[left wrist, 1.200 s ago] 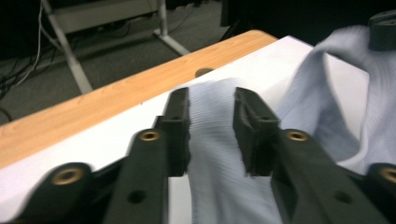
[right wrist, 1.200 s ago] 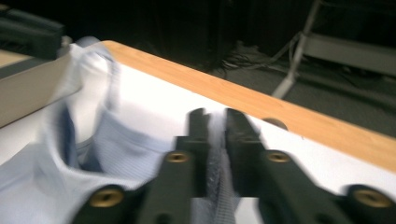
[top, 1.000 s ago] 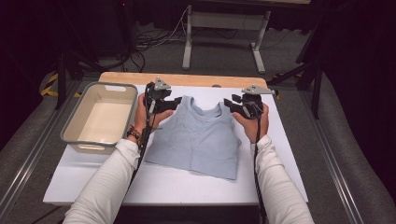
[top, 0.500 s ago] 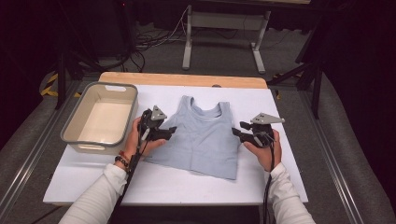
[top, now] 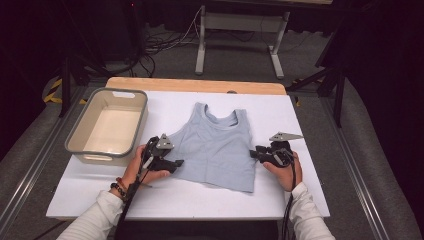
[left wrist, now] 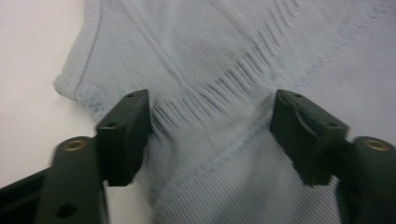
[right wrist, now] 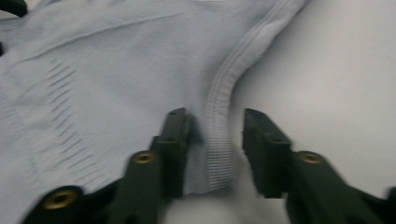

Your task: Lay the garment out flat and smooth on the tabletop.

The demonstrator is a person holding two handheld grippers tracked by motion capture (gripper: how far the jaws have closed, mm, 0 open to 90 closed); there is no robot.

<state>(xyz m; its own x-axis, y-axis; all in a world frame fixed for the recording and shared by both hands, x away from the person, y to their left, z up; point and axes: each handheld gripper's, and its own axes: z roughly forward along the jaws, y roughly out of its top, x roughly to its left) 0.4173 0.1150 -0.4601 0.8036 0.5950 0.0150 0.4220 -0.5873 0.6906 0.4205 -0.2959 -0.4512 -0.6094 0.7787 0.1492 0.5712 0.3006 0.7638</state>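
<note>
A light grey ribbed tank top [top: 215,145] lies flat on the white table [top: 200,200], straps pointing away from me. My left gripper [top: 177,163] rests at the top's lower left edge. Its jaws have just been opening and stand wide over rumpled fabric [left wrist: 210,56], with the left gripper [left wrist: 210,135] not pinching it. My right gripper [top: 254,152] is at the top's right side. Its jaws have just been closing around the ribbed side edge [right wrist: 219,116]. The right gripper [right wrist: 215,140] still has a gap at one pad, so it is open.
A beige plastic bin [top: 75,135] stands on the table's left side, just beyond my left hand. A wooden strip [top: 195,85] borders the table's far edge. Cables and metal stand legs [top: 200,45] sit on the floor behind.
Both grippers have come back toward me and down, from the top's shoulder straps to its lower sides. The left jaws stand wider and the right jaws narrower than before.
</note>
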